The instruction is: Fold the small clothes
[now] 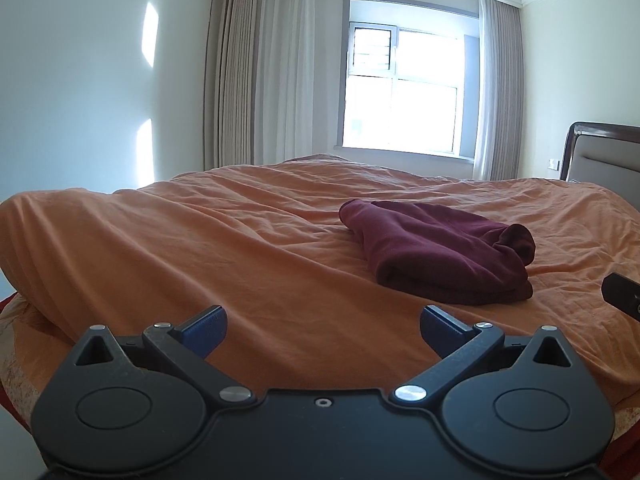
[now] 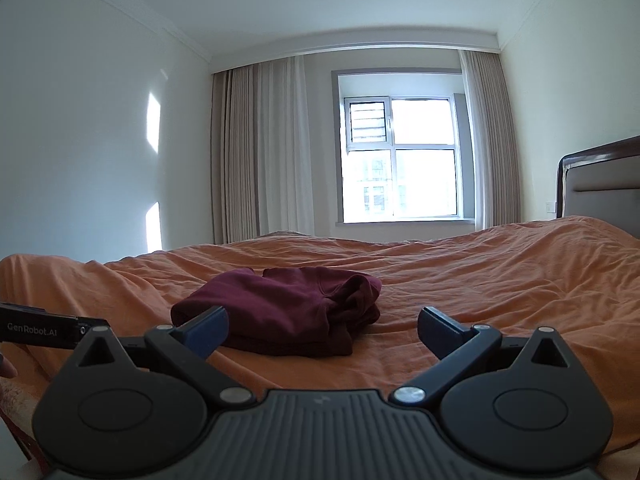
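Note:
A dark red garment (image 1: 440, 252) lies folded in a small stack on the orange bed cover (image 1: 240, 248). In the left wrist view it is ahead and to the right of my left gripper (image 1: 323, 330), which is open and empty, well short of it. In the right wrist view the garment (image 2: 280, 308) lies just ahead, left of centre. My right gripper (image 2: 322, 330) is open and empty, its left finger (image 2: 208, 330) in front of the garment's near edge. The right gripper's body (image 1: 622, 290) shows at the left view's right edge; the left gripper's body (image 2: 40, 330) at the right view's left edge.
The bed cover is wrinkled, with a raised roll (image 1: 60, 248) along its left side. A padded headboard (image 2: 600, 184) stands at the right. A bright window (image 2: 400, 160) with curtains (image 2: 260, 152) is behind the bed. A white wall is on the left.

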